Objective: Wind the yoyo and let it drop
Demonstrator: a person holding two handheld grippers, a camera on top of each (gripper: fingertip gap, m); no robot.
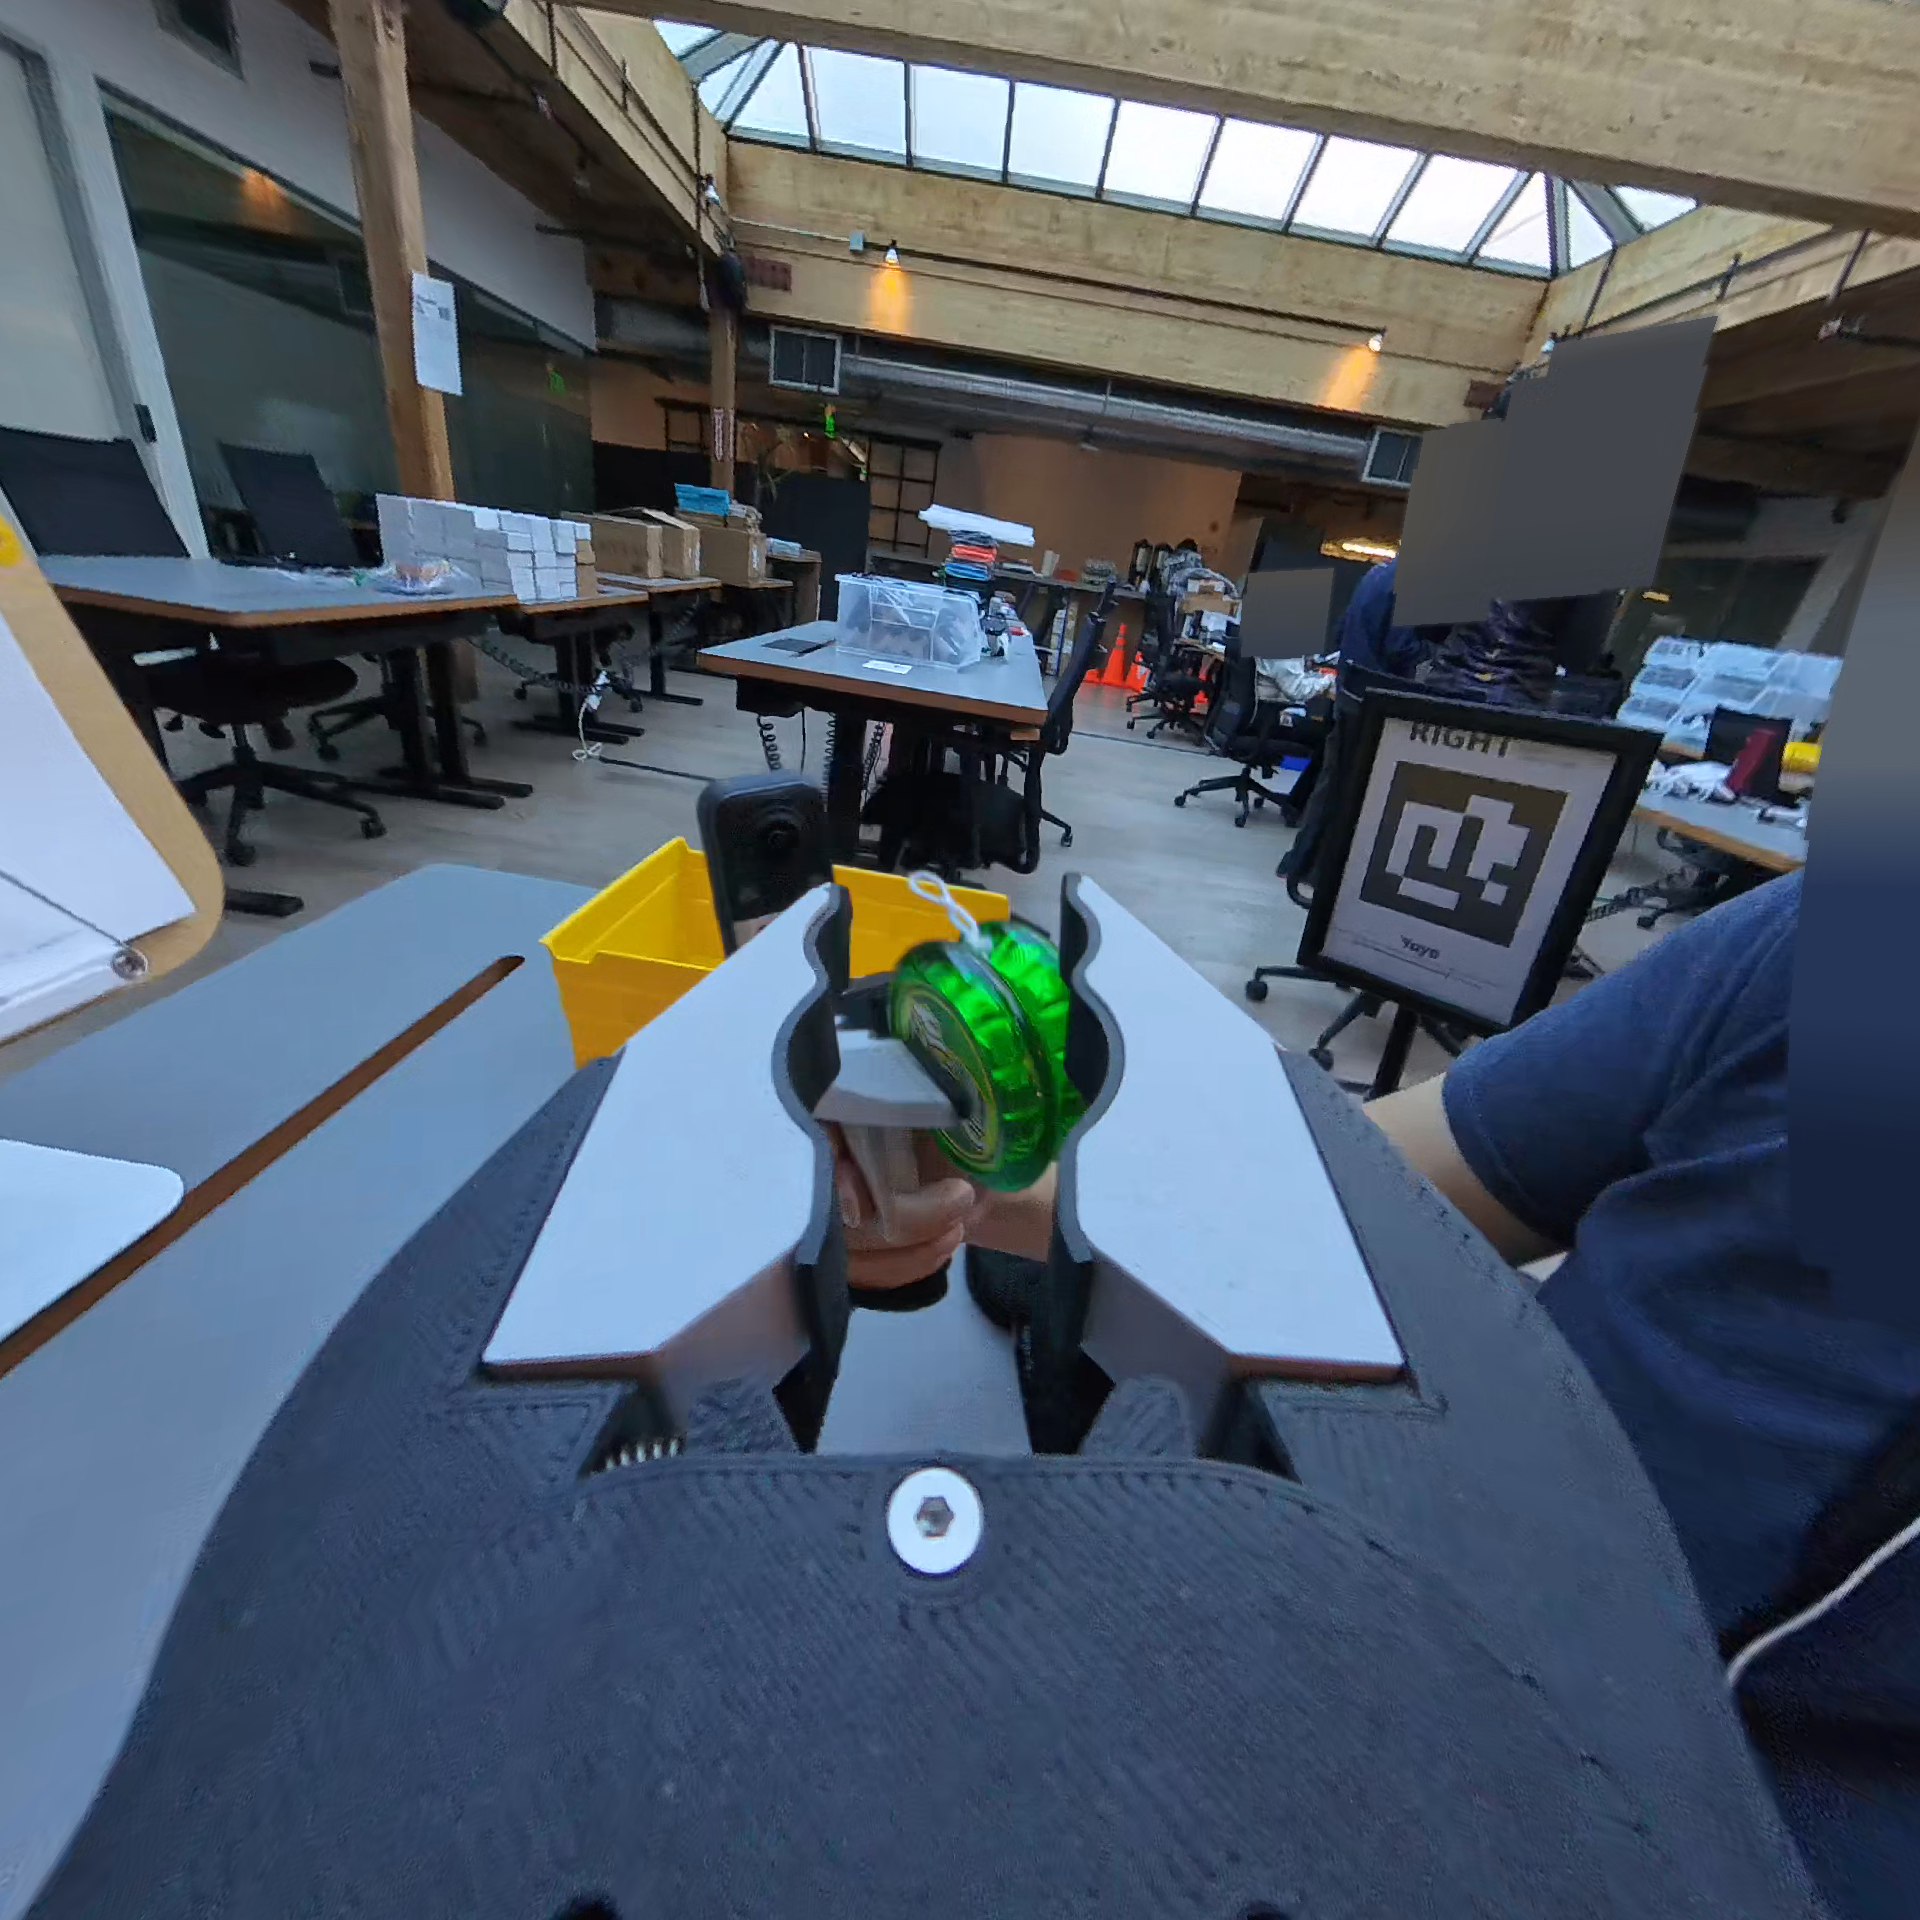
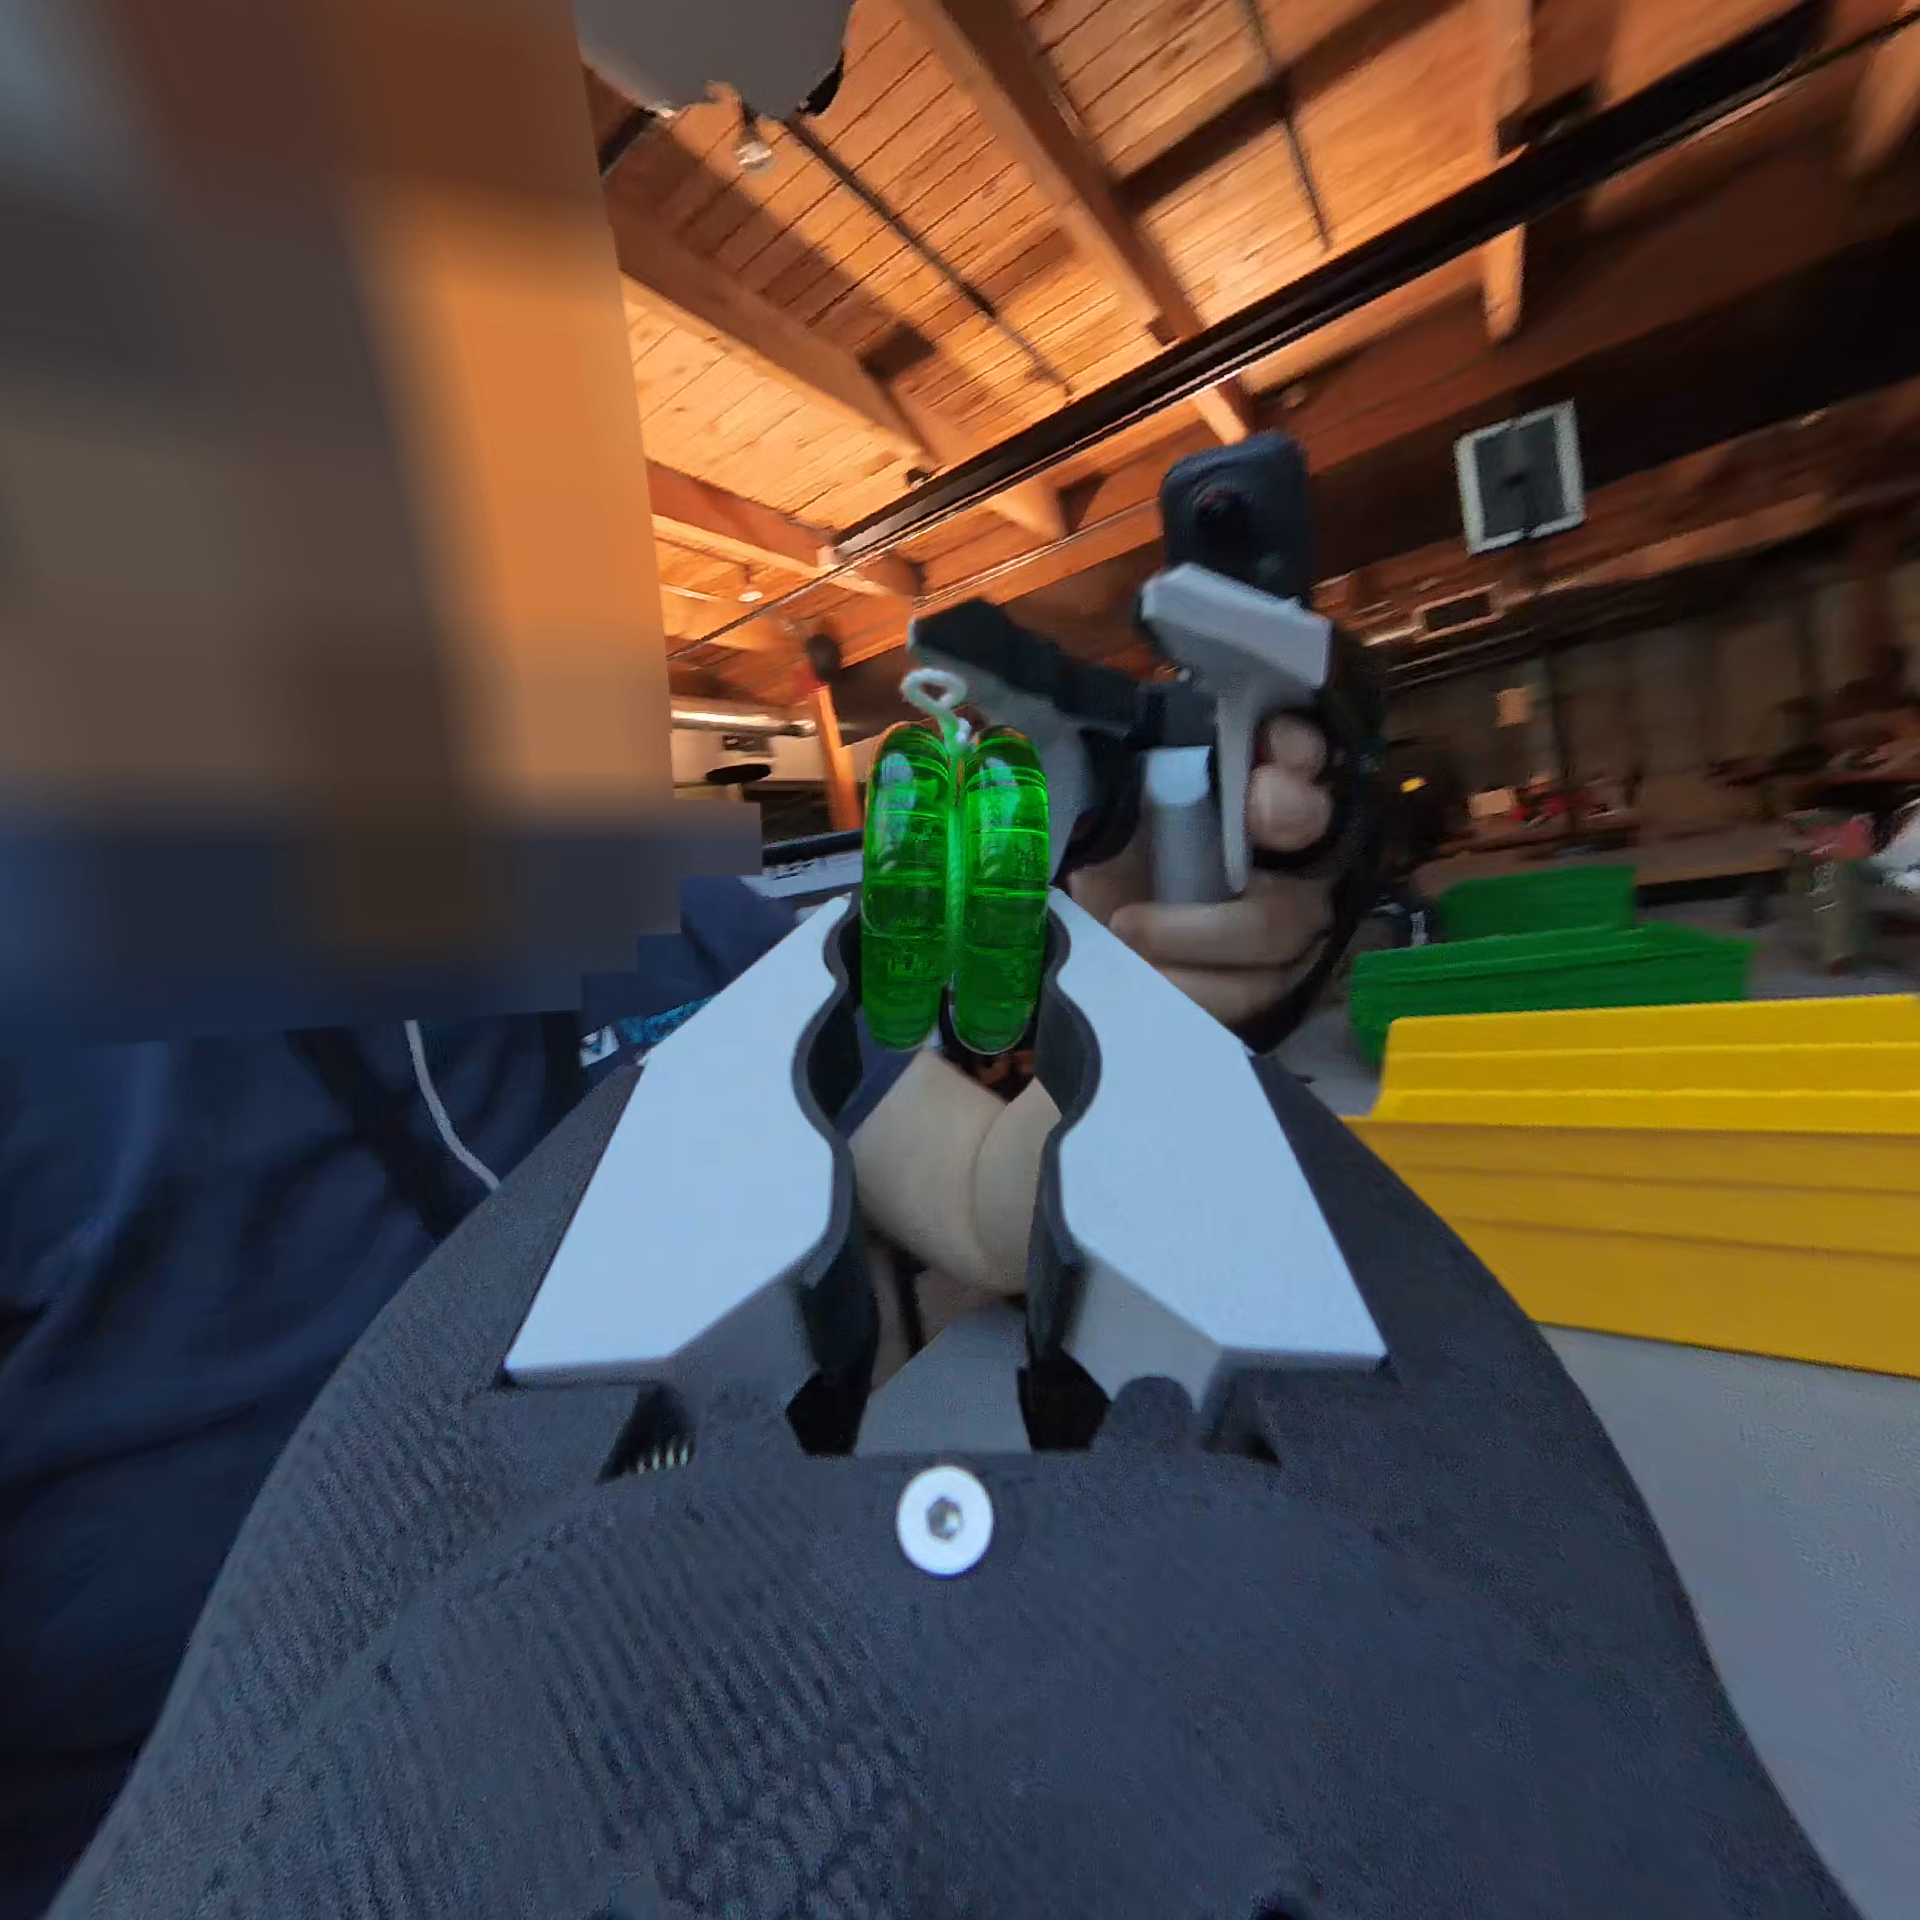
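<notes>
A clear green yoyo (image 2: 904,894) stands edge-on between the fingertips of my right gripper (image 2: 951,935), which is shut on it. Its white string loop (image 2: 932,694) sticks up from the groove. In the left wrist view the yoyo (image 1: 982,1049) sits tilted in the gap between the fingers of my left gripper (image 1: 951,935), which is open around it. The loop (image 1: 935,896) shows there too. A grey finger of the right gripper (image 1: 883,1091) presses the yoyo's face. The left gripper (image 2: 1226,644), in a hand, shows just behind the yoyo.
A yellow bin (image 1: 623,956) stands on the grey table (image 1: 260,1039) just beyond the grippers; it also shows at right (image 2: 1662,1143), with green bins (image 2: 1538,956) behind. A framed marker sign (image 1: 1465,862) stands at right. The navy sleeve (image 1: 1662,1247) is close. Left tips to right tips: about 5 cm.
</notes>
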